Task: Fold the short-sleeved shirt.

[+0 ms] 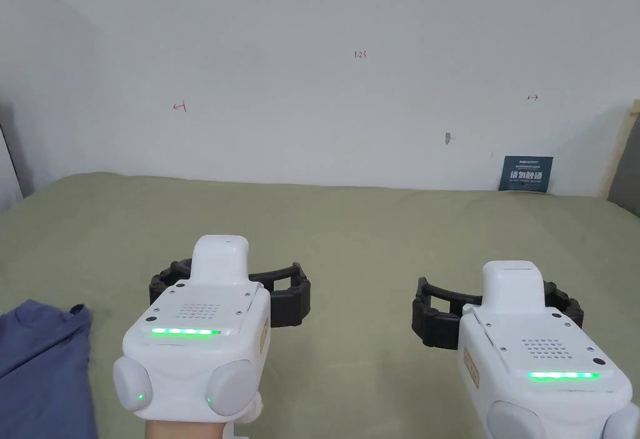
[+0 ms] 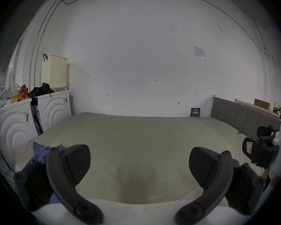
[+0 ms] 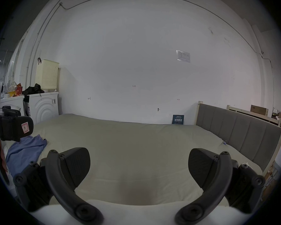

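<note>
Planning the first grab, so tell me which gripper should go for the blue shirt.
Left. The blue shirt lies bunched at the bed's left edge, just beside the left gripper, which is open and empty. The right gripper, also open, would probably have to cross over the left one.

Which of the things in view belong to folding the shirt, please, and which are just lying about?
Part of the job:
- blue shirt, crumpled at the bed's left edge
- left tongs, open
- right tongs, open
- bed, the folding surface

Just lying about:
- laundry basket
- washing machines
- blue sign against the wall
- headboard
</note>
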{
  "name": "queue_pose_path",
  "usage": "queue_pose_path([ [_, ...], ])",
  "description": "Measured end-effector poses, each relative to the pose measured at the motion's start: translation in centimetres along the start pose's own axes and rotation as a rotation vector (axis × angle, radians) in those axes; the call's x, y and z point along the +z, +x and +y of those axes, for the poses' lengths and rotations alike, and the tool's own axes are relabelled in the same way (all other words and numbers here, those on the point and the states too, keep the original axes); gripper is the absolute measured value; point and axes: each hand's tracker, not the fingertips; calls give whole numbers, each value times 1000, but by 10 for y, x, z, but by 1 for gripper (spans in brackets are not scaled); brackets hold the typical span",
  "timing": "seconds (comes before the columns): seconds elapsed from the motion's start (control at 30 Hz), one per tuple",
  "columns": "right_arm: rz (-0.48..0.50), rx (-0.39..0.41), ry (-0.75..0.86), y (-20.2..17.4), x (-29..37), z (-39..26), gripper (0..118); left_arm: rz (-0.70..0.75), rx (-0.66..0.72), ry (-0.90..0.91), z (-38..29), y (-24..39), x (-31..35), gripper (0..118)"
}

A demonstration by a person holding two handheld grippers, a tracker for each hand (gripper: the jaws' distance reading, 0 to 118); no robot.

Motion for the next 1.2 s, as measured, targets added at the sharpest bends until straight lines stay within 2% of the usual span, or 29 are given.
queue_pose_path([
  [0.97,-6,0,2,1,0,0,118,12,3,8,-1,0,1,118],
  [1.2,-37,18,8,1,-3,-1,118,31,-19,16,-6,0,0,118],
])
